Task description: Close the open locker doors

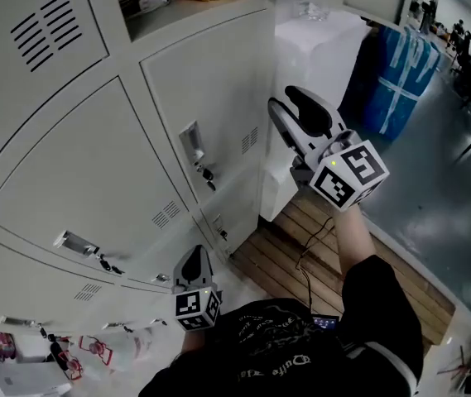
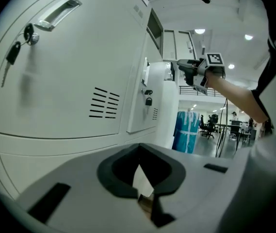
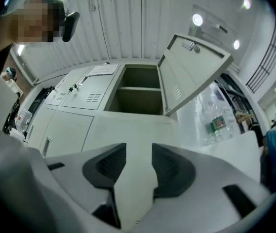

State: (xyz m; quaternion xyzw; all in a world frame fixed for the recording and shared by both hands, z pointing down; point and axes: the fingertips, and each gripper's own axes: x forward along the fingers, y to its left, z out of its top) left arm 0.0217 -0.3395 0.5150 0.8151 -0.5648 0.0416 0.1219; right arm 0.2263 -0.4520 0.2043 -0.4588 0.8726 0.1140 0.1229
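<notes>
Head view: shows smooth white sheet-metal doors [image 1: 210, 98] shut at centre, an open compartment [image 1: 177, 7] at the top edge, right gripper [image 1: 295, 110] high at centre right, left gripper [image 1: 194, 259] low. Left gripper view: finds dark rubbery pads [image 2: 112, 171] pinched together on nothing, beside shut slotted doors. Right gripper view: shows ribbed pads spread wide and empty, facing a boxy open compartment [image 3: 138, 93] at upper centre, its open door [image 3: 191, 69] apparently left to close.

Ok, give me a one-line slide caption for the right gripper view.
Open right tool faces a white metal locker door swung open beside its shelved compartment.
</notes>
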